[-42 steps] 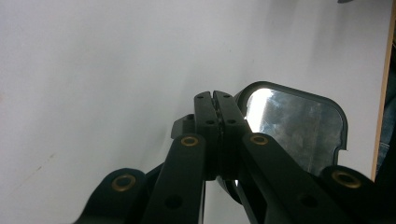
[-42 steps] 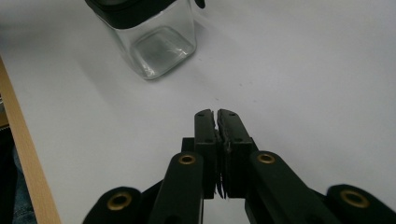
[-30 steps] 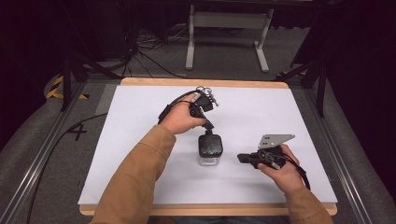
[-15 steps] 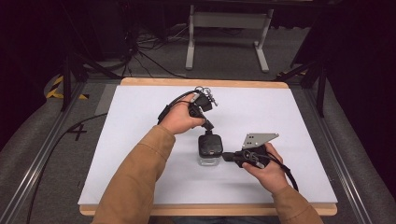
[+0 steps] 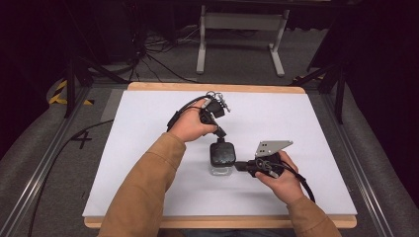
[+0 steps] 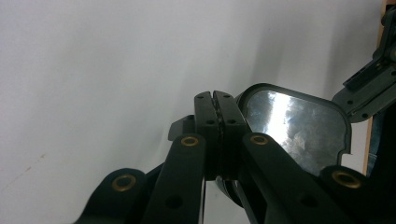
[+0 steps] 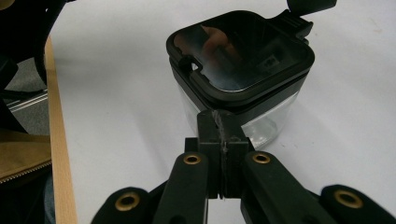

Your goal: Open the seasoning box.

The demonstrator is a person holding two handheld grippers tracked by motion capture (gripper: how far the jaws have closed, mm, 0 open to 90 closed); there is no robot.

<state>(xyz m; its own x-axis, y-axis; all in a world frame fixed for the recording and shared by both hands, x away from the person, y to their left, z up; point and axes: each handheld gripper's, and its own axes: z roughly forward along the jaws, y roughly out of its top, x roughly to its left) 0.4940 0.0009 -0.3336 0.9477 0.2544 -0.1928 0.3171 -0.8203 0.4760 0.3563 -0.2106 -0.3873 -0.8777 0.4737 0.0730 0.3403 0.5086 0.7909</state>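
A clear container with a black lid (image 5: 222, 157) stands mid-tabletop (image 5: 148, 128), flanked by the left tool (image 5: 221, 134) and right tool (image 5: 240, 166), both with jaws pressed together, gripping nothing. A sideways push could tip or slide it.

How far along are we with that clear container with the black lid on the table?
Early still. Done: the clear container stands upright on the white table with its black lid on. In hand: the left hand-held gripper comes at it from the far side, jaws shut, and the right hand-held gripper has its shut tips at the container's side below the lid rim. Left: nothing is gripped, so any opening or moving remains.
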